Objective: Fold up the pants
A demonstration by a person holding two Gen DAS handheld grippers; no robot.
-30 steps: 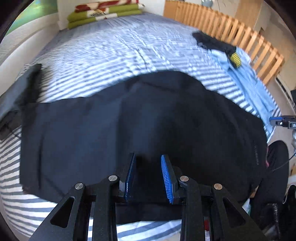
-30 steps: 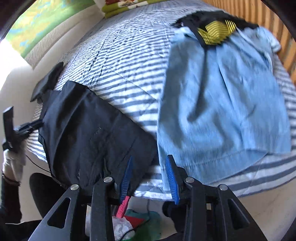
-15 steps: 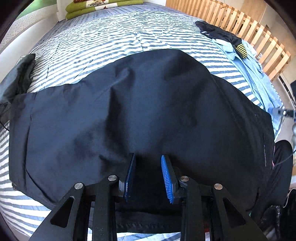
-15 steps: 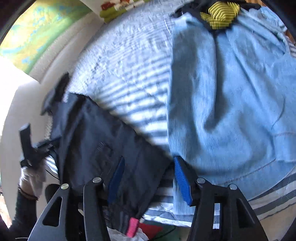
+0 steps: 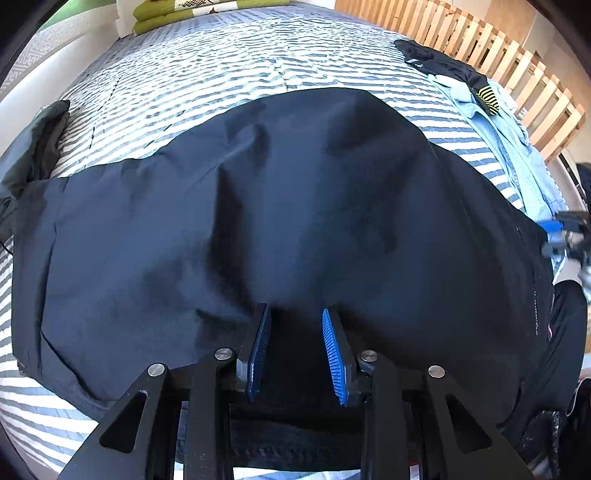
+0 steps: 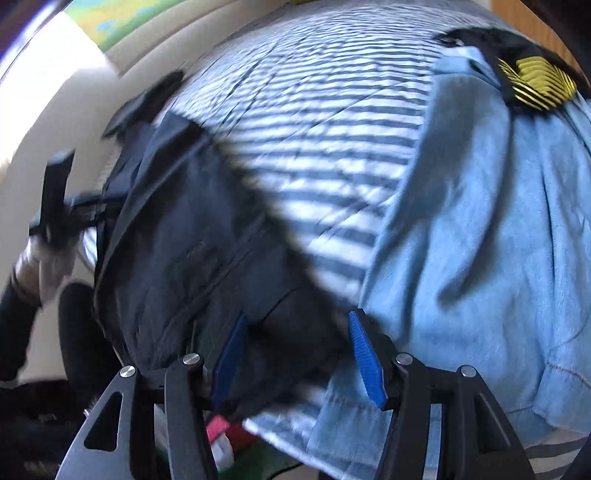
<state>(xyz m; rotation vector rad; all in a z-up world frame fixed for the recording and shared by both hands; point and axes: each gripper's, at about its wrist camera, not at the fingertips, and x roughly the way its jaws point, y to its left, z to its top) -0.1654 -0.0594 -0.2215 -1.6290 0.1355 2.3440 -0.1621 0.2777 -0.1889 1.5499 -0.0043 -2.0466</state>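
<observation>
Striped bed [image 5: 258, 66] | dark pants [image 5: 295, 221] spread flat, creased | left tongs [image 5: 295, 347], right tongs [image 6: 299, 354] parted, gripping nothing

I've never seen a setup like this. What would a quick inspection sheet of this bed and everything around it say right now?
Surface: striped bedsheet, wrinkled.
Job's things: dark pants spread flat across the near edge.
Clutter: light blue shirt beside the pants; black and yellow garment at its far end; grey cloth at the pants' other end; green cushions far back.
Grippers: left tool open over the pants; right tool has just been opening, open around the pants' corner.
Cables: nothing seen.
Surroundings: wooden slat rail along the far side.
</observation>
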